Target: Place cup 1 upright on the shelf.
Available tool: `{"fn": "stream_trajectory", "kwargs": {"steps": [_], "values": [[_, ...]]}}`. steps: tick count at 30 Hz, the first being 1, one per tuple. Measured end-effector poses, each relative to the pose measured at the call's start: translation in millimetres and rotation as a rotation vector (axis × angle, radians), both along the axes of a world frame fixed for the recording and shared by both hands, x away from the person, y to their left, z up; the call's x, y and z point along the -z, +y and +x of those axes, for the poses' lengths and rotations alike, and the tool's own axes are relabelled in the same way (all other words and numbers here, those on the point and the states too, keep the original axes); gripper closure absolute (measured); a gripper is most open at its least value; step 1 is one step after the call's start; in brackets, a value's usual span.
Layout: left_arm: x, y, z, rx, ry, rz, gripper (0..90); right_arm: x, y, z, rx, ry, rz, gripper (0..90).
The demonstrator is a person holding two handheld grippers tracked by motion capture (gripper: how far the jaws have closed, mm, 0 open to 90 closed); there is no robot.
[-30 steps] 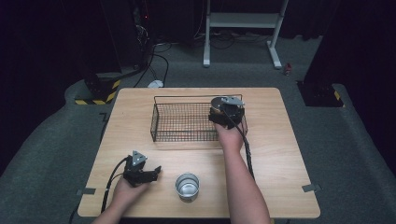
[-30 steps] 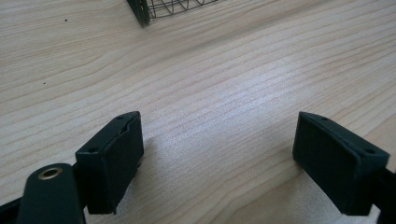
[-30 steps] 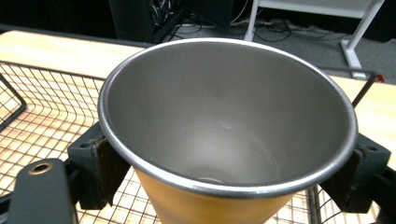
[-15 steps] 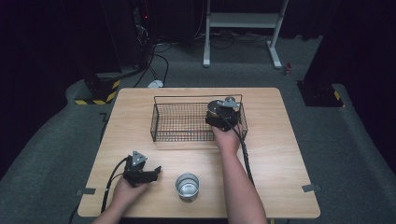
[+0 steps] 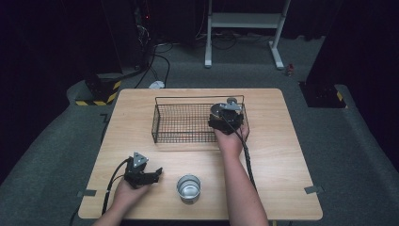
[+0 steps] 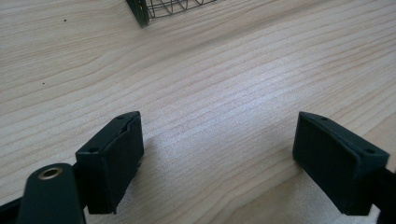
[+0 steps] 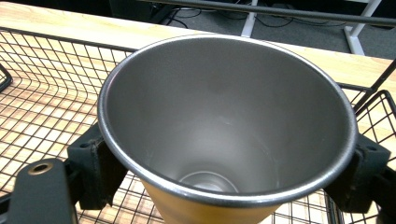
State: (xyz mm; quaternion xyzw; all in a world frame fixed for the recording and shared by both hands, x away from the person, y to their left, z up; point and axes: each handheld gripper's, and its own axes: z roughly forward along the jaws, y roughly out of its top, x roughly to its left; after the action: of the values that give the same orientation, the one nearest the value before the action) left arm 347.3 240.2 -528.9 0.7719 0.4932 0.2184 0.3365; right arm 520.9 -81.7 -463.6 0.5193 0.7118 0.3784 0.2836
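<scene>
Right gripper (image 7: 224, 163): your jaws clamp a steel cup (image 7: 224, 116), open end toward the camera | Cup: over the right end of the wire basket (image 5: 188, 125), above its mesh floor | Left gripper (image 6: 229, 163): jaws apart over bare table (image 6: 224, 84), gripping nothing | Second cup (image 5: 188, 188): upright near the front edge.

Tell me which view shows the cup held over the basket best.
The right gripper view: the held cup sits large between the right gripper fingers, its steel inside open to the camera, above the wire basket. The high view shows little of it behind the hand. The left gripper view shows bare table.
</scene>
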Motion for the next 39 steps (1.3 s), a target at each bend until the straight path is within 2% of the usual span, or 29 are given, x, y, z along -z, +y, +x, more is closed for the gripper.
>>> {"fn": "stream_trajectory", "kwargs": {"steps": [8,15,39], "values": [[0.0,-0.2,0.3,0.003,-0.001,0.003,16.7,0.8,2.1,-0.4,-0.012,0.012,0.003,14.4],[-0.1,-0.2,0.4,0.006,-0.003,0.003,17.1,0.7,2.9,-0.1,-0.019,-0.002,0.009,14.4],[0.3,-0.8,0.1,0.005,-0.007,-0.002,17.6,3.6,5.4,-7.4,-0.032,0.013,-0.026,14.2]]}}
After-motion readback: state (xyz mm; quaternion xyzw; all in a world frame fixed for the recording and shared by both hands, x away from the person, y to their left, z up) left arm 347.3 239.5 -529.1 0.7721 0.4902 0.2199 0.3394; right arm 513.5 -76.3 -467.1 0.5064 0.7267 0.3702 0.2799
